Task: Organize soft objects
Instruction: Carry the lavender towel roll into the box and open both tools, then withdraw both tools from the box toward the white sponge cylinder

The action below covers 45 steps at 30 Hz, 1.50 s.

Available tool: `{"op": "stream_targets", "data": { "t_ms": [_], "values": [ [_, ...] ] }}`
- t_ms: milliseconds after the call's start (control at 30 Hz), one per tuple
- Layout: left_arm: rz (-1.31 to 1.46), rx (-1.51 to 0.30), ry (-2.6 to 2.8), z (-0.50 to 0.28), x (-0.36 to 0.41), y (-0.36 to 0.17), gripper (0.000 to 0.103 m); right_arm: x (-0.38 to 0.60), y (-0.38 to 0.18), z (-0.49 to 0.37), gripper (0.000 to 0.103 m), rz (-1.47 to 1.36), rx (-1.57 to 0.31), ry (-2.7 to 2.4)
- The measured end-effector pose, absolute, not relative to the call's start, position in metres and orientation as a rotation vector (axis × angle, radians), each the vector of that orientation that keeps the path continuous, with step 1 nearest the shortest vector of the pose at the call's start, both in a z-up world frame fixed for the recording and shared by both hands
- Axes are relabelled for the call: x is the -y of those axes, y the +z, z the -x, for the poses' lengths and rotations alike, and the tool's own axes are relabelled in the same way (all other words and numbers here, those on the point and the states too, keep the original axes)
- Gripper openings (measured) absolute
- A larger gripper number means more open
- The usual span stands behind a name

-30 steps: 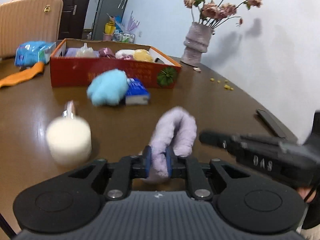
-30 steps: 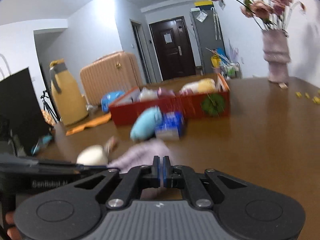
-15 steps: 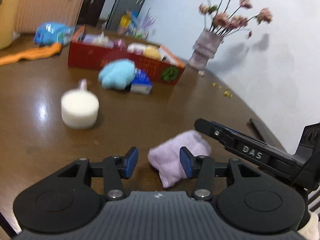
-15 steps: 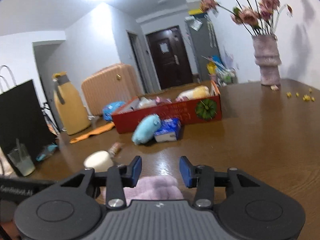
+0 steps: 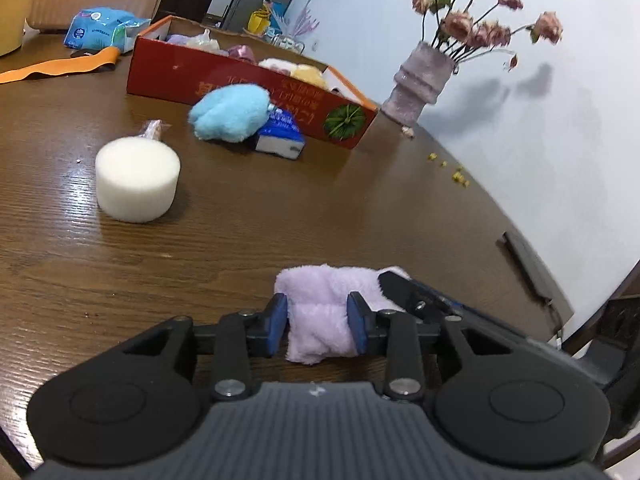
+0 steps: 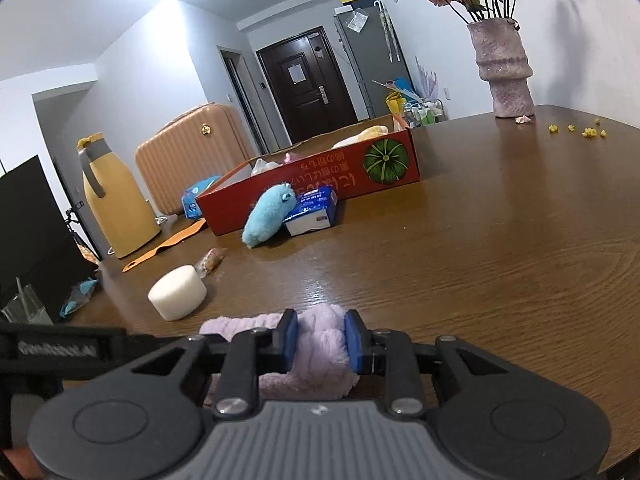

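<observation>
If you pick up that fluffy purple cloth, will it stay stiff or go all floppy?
Probably floppy: the purple cloth is soft plush, folded over itself on the table, and bulges between the pads. It looks light too. The left claw and right claw are closing on it, so any ends left free would likely droop.

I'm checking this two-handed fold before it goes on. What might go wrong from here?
Both sets of jaws are closing on the lilac cloth, the left gripper and right gripper close together, so they could clash. The plush is thick and folded; a shallow pinch may let the fold spring open. The cloth lies near the table edge and might slide off.
</observation>
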State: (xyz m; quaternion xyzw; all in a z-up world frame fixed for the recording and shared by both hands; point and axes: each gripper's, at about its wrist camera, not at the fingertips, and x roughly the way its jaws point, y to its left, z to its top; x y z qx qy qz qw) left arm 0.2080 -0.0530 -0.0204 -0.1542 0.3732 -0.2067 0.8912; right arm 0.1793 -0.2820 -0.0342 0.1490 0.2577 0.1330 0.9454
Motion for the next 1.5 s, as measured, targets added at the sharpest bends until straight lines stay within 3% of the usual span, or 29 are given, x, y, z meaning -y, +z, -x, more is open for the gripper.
{"op": "stream_targets", "data": {
  "t_ms": [167,200,233,467,667,867,1067,1133,1233,1333,1500],
  "values": [
    [0.338,-0.776,-0.464,-0.212,0.048,-0.024,0.021,0.286,-0.035,-0.185,0.031,-0.309,-0.556,0.285],
    [0.335,-0.774,-0.470,-0.212,0.048,-0.023,0.018,0.288,-0.035,-0.187,0.023,-0.320,-0.564,0.300],
    [0.331,-0.770,-0.473,-0.213,0.048,-0.022,0.017,0.289,-0.034,-0.188,0.022,-0.330,-0.570,0.325],
    [0.307,-0.648,-0.530,-0.245,0.044,0.033,0.016,0.294,0.008,-0.206,0.020,-0.380,-0.476,0.342],
    [0.284,-0.596,-0.521,-0.363,0.038,0.093,0.016,0.291,0.074,-0.317,0.020,-0.370,-0.377,0.370],
    [0.256,-0.785,-0.411,-0.500,0.032,0.069,0.017,0.256,0.072,-0.462,0.020,-0.304,-0.531,0.315],
    [0.132,-0.859,-0.318,-0.534,0.036,0.032,0.026,0.226,0.030,-0.522,0.023,-0.232,-0.673,0.262],
    [0.134,-0.854,-0.343,-0.530,0.034,0.030,0.039,0.223,0.020,-0.526,0.029,-0.225,-0.705,0.245],
    [0.100,-0.813,-0.343,-0.521,0.035,0.036,0.043,0.222,0.011,-0.531,0.040,-0.180,-0.758,0.253],
    [0.066,-0.786,-0.324,-0.512,0.035,0.046,0.047,0.221,0.017,-0.523,0.052,-0.153,-0.733,0.251],
    [0.018,-0.711,-0.265,-0.477,0.021,0.081,0.053,0.243,0.064,-0.486,0.058,-0.157,-0.620,0.241]
  ]
}}
